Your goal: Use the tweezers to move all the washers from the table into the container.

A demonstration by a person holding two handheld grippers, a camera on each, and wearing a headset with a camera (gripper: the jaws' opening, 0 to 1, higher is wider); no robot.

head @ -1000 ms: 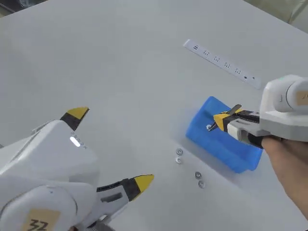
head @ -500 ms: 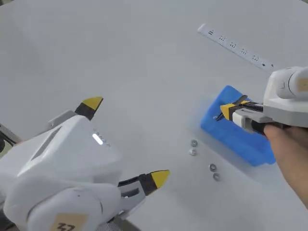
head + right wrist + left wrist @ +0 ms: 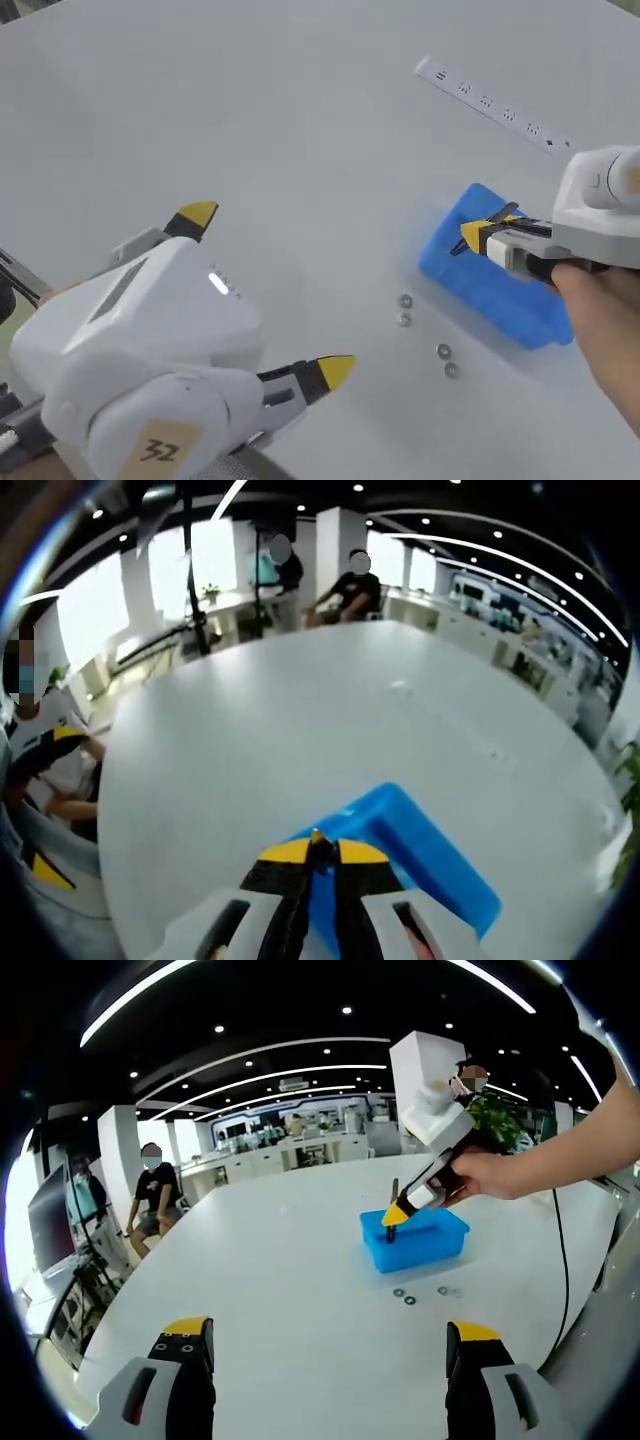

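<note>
The white, yellow-tipped left tool (image 3: 266, 292) hovers idle with its jaws wide apart, likely just out of the way. Four small metal washers (image 3: 404, 301) lie on the white worktop (image 3: 300, 150) beside the blue plastic container (image 3: 490, 295). Over it the right tool (image 3: 472, 238) clamps thin metal tweezers (image 3: 498, 214), probably to drop a washer; their tips are too small to read.

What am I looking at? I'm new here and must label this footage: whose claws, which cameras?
No robot: a person works two hand-held two-jaw claws. One picture comes from a headset camera looking down; the other two from cameras riding on the claws. The left claw is open and empty. The right claw is shut on tweezers, over a blue container. Four washers lie on the white table beside it; a power strip lies farther off.
</note>
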